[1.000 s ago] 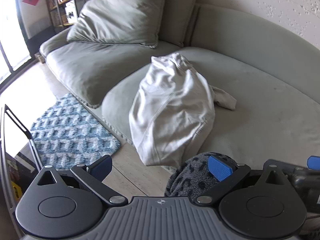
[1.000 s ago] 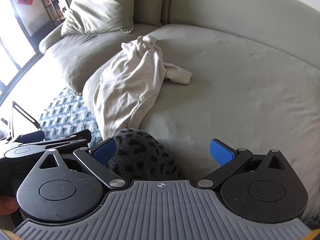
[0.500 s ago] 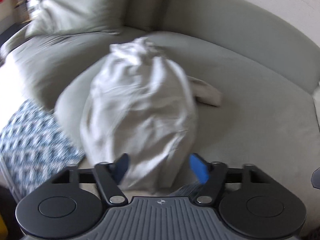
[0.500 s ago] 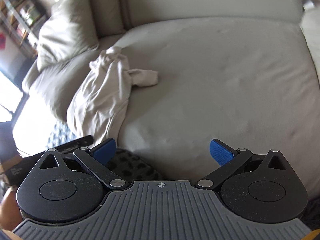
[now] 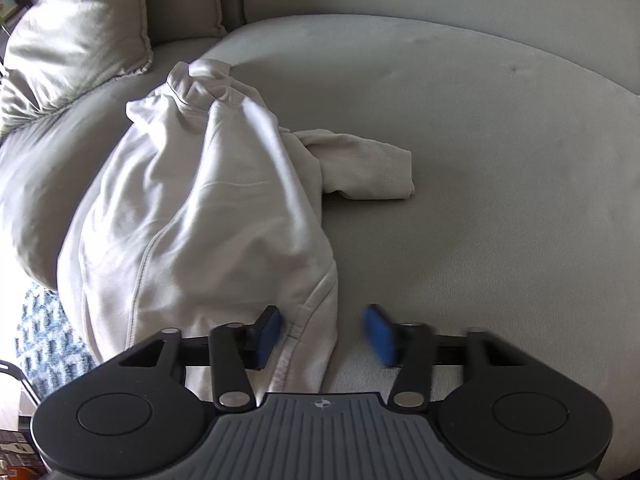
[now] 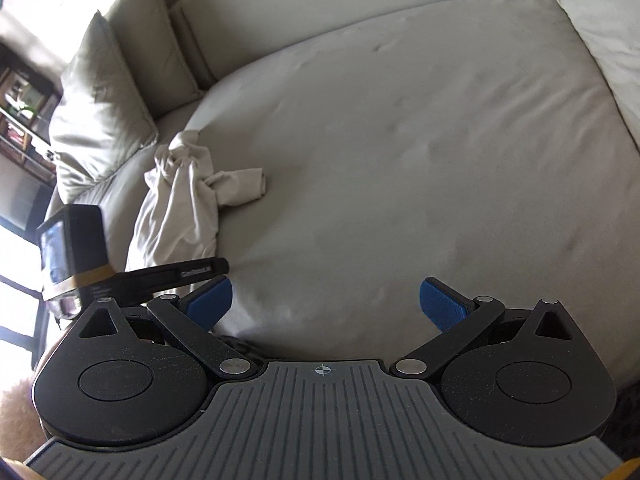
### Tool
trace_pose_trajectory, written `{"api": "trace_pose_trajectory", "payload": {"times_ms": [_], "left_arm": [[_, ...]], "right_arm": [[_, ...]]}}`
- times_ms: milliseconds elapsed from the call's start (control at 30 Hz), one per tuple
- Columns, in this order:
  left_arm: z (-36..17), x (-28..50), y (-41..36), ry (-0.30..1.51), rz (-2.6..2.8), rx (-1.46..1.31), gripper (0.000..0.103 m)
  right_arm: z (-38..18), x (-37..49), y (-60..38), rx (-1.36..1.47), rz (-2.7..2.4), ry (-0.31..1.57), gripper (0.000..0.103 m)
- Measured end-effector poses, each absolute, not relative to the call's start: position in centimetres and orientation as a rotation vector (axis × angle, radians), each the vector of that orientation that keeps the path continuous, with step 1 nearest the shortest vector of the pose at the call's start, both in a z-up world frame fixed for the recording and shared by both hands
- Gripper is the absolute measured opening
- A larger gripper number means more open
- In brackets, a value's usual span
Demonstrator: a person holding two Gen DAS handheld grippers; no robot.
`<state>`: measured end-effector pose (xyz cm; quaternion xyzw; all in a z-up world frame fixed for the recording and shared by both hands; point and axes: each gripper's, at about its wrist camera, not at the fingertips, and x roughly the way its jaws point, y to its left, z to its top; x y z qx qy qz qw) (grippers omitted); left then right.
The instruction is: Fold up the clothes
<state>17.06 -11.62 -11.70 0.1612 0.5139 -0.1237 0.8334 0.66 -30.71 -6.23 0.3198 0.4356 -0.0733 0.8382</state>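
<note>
A crumpled cream sweatshirt (image 5: 200, 208) lies on the grey-green sofa seat (image 5: 480, 160), its lower part hanging over the front edge and one sleeve (image 5: 368, 168) stretched to the right. My left gripper (image 5: 326, 334) is open, its blue pads on either side of the hem corner (image 5: 312, 320), which lies between the jaws. My right gripper (image 6: 324, 306) is open and empty over bare seat (image 6: 400, 160), to the right of the sweatshirt (image 6: 180, 208). The left gripper's body (image 6: 132, 272) shows at the left of the right wrist view.
A large grey-green cushion (image 5: 76, 36) leans on the sofa back at the left. A blue patterned rug (image 5: 44, 340) lies on the floor below the sofa's edge. A bookshelf (image 6: 20, 108) stands far left. A pale cushion (image 6: 600, 20) is at the seat's right.
Both grippers have moved forward and over the sofa. My left gripper has come down to the sweatshirt's hem and its jaws have narrowed around it. My right gripper has swung right over bare seat.
</note>
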Motion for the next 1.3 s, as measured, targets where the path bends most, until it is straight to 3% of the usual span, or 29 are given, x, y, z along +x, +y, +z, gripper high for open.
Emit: {"api": "trace_pose_trajectory", "payload": {"times_ms": [133, 367, 500, 600, 667, 800, 967, 1067, 1133, 1167, 1200, 1300], "left_arm": [[-10.2, 17.4, -10.6, 1.045, -0.270, 0.281, 0.003], [2.2, 15.2, -12.1, 0.745, -0.583, 0.011, 0.001], [13.8, 10.9, -14.3, 0.370, -0.870, -0.185, 0.001], [20.7, 7.2, -14.6, 0.076, -0.928, -0.247, 0.001], [22.2, 6.0, -14.9, 0.018, -0.922, -0.256, 0.001], [15.7, 5.8, -15.8, 0.220, -0.866, -0.169, 0.002], [-1.7, 8.0, -13.2, 0.848, -0.708, -0.094, 0.002], [-7.9, 7.7, -10.7, 1.060, -0.664, -0.133, 0.001], [-8.6, 7.1, -9.3, 1.078, -0.665, -0.194, 0.016], [-8.3, 7.0, -8.9, 1.048, -0.661, -0.204, 0.033], [-7.8, 6.7, -8.6, 1.000, -0.651, -0.194, 0.041], [-6.1, 5.6, -9.2, 0.856, -0.651, -0.095, 0.047]], "right_arm": [[-6.7, 0.6, -31.2, 0.690, -0.141, 0.925, 0.102], [-7.8, -1.2, -33.5, 0.779, -0.081, 0.843, 0.096], [-8.3, -4.1, -36.1, 0.947, -0.023, 0.692, 0.081], [-6.4, -7.6, -38.2, 0.909, -0.149, 0.522, 0.080], [-4.9, -9.8, -39.4, 0.874, -0.215, 0.435, 0.081], [-2.3, -13.8, -40.6, 0.794, -0.315, 0.352, 0.084], [-1.5, -18.3, -40.3, 0.718, -0.371, 0.356, 0.088], [-2.2, -19.5, -40.4, 0.735, -0.373, 0.427, 0.089], [-3.2, -19.6, -40.9, 0.769, -0.367, 0.481, 0.089], [-3.8, -19.4, -41.0, 0.781, -0.369, 0.501, 0.089], [-4.3, -19.2, -41.0, 0.795, -0.371, 0.518, 0.089], [-6.0, -18.4, -41.2, 0.864, -0.348, 0.555, 0.088]]}}
